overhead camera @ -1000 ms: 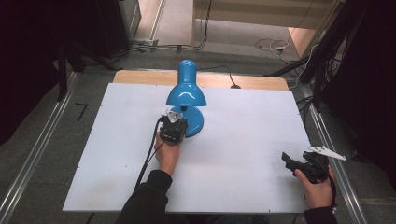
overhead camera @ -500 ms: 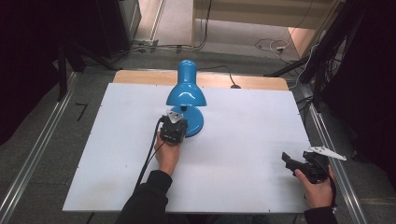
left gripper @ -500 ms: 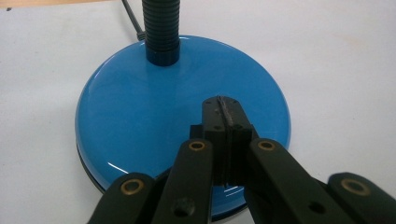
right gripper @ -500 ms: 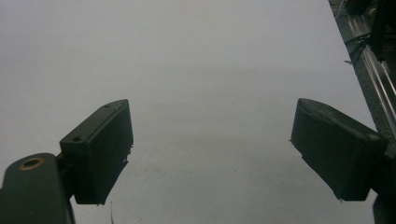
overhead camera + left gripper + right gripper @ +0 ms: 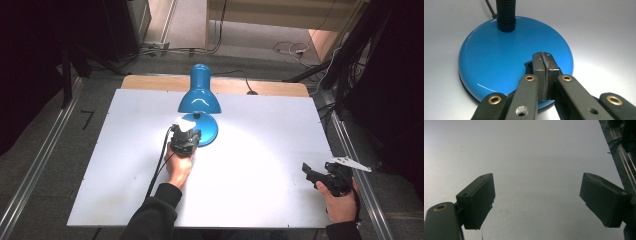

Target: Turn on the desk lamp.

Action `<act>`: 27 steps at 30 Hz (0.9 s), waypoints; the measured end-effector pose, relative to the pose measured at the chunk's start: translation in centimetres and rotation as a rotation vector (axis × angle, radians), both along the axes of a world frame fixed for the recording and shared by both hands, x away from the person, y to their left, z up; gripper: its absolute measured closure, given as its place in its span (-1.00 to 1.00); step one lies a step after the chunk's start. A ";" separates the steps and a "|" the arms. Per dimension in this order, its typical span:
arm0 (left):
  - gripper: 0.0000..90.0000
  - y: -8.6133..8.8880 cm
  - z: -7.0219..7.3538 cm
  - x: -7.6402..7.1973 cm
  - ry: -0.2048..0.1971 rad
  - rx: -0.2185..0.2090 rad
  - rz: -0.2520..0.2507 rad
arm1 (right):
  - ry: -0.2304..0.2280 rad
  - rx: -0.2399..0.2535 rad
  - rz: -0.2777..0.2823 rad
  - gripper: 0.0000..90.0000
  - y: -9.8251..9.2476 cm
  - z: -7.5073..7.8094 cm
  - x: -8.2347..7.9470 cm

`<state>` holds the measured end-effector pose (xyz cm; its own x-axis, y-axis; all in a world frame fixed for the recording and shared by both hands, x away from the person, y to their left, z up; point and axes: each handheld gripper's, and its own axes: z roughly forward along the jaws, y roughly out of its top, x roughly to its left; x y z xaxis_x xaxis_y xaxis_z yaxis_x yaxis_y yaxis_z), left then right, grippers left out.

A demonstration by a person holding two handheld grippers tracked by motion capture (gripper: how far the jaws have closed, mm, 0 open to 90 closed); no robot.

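Observation:
A blue desk lamp stands at the back middle of the white board, with its shade (image 5: 199,97) over its round base (image 5: 207,131). My left gripper (image 5: 186,134) is at the base's near edge. In the left gripper view its jaws are shut together, and their joined tip (image 5: 545,58) rests on a small black switch (image 5: 528,65) on the blue base (image 5: 499,55). The black ribbed neck (image 5: 506,12) rises behind. A bright pool of light lies on the board around the lamp. My right gripper (image 5: 307,170) hovers open at the board's near right corner, with bare board between its jaws (image 5: 536,197).
The white board (image 5: 260,200) lies on a wooden table whose back edge (image 5: 150,82) shows. The lamp's cord (image 5: 240,75) runs off the back. Metal rails (image 5: 355,165) flank both sides, and cables lie on the floor behind.
A bright pool of light now spreads over the board around the lamp; before, the board was evenly lit. Neither hand has moved.

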<state>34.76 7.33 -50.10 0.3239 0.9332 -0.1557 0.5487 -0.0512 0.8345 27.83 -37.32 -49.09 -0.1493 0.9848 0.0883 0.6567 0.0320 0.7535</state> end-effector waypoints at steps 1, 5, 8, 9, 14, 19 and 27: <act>1.00 0.1 0.0 -0.1 0.001 -0.004 0.002 | -0.003 -0.002 0.004 -0.74 0.0 0.0 0.0; 1.00 0.7 0.4 -0.3 -0.009 -0.020 0.002 | 0.000 0.001 0.001 -0.74 0.0 0.0 0.0; 1.00 1.0 0.8 -0.4 -0.018 -0.028 0.001 | 0.001 -0.001 -0.003 -0.74 0.1 0.0 0.0; 1.00 1.1 0.9 -0.5 -0.021 -0.030 0.001 | -0.001 -0.001 -0.001 -0.74 0.1 0.0 0.0; 0.89 1.6 1.3 -0.7 -0.022 -0.035 0.006 | -0.005 -0.003 0.000 -0.74 0.0 0.1 0.0; 0.73 2.2 1.7 -0.9 -0.033 -0.052 0.002 | -0.005 -0.004 -0.001 -0.74 0.1 0.1 0.0; 0.28 3.4 2.3 -1.9 -0.039 -0.049 0.002 | -0.003 -0.002 -0.003 -0.74 0.2 0.1 -0.1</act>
<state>32.89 10.76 -47.76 0.3287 0.9254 -0.1885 0.5157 -0.0087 0.8567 27.76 -37.16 -49.01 -0.1470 0.9854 0.0855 0.6547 0.0322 0.7552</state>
